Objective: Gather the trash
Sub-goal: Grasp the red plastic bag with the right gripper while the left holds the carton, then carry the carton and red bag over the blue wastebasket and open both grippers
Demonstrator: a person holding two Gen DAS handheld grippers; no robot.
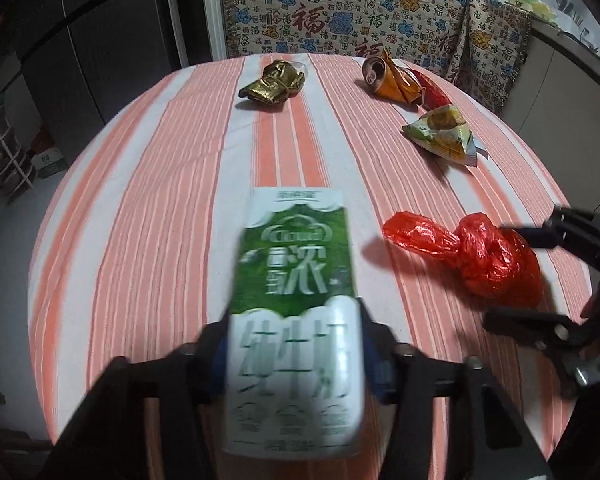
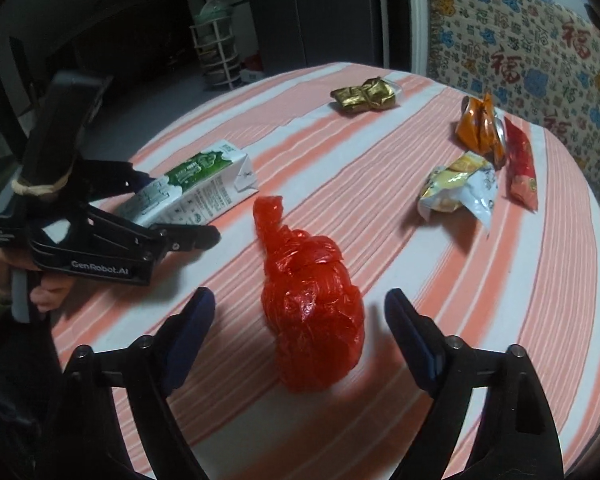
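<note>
Carton held left, red bag between right gripper's fingers

Carton (image 1: 296,308), green and white, sits clamped between the fingers of the left gripper (image 1: 296,344), its far end reaching out past the fingertips over the striped table (image 1: 160,220). In the right wrist view the same carton (image 2: 196,184) lies low over the cloth in the left gripper (image 2: 168,216), with a hand (image 2: 44,292) on the handle behind it.

The right gripper (image 2: 300,320) stands fairly wide. A knotted red bag (image 2: 312,312) rests on the table between its fingers, with a gap showing on each side, so the pads do not press it. The bag's twisted neck points away from the gripper, towards the carton. From the left gripper, the bag (image 1: 488,256) lies just ahead and to the right, with the right gripper (image 1: 540,276) around its far side.

Farther ahead of both grippers lie a crumpled gold wrapper (image 1: 272,84), a crushed orange can (image 1: 392,80) with a red packet (image 1: 432,88) touching it, and, nearer, a yellow-green packet (image 1: 444,134).
</note>
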